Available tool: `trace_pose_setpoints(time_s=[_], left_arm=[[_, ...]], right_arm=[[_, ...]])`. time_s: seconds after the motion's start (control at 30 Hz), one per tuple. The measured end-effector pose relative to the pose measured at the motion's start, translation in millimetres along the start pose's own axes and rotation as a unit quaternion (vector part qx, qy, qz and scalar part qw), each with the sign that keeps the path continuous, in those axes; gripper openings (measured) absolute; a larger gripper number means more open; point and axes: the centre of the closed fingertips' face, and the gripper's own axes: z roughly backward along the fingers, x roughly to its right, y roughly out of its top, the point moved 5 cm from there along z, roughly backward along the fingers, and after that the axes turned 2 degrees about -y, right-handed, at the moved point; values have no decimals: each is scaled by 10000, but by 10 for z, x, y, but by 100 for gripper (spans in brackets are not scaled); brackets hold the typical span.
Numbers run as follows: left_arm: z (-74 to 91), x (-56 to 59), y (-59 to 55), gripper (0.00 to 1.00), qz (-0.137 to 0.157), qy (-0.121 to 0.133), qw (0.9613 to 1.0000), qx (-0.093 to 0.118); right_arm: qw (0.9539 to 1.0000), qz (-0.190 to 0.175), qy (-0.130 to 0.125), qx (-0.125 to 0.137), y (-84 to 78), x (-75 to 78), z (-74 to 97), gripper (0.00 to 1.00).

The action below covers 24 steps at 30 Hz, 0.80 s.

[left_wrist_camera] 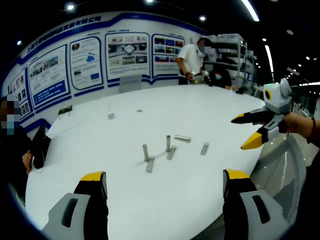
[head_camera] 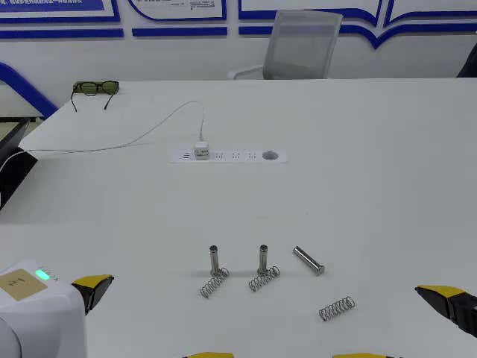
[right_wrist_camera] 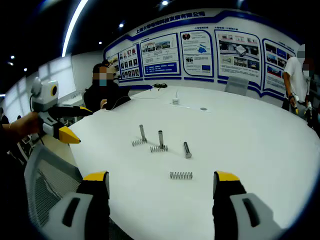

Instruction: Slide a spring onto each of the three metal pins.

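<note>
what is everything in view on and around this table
metal pins: 3, silver, mid-table; two upright, one lying
springs: 3, silver, lying beside the pins
power strip: 1, white, behind them, charger and cable plugged in
glasses: 1, dark green, far left corner
chair: 1, grey, beyond table
table: 1, white
people: 2, one in white, one in dark, by the table
left hand-held gripper: 1, black, yellow tips, open
right hand-held gripper: 1, same, open

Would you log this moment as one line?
pins: two upright, one lying | springs: three loose | left gripper: open | right gripper: open
</note>
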Motion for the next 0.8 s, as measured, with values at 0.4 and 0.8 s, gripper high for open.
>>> trace_pose_setpoints(time_s=[0.4, 0.8], left_arm=[[-6, 5, -7, 97, -23, -25, 10000, -29], [-13, 14, -9, 97, -1, -18, 10000, -45]], right_arm=[[10000, -17, 9, 8, -11, -7, 0, 86], [10000, -23, -4, 21, -10, 2, 6, 86]])
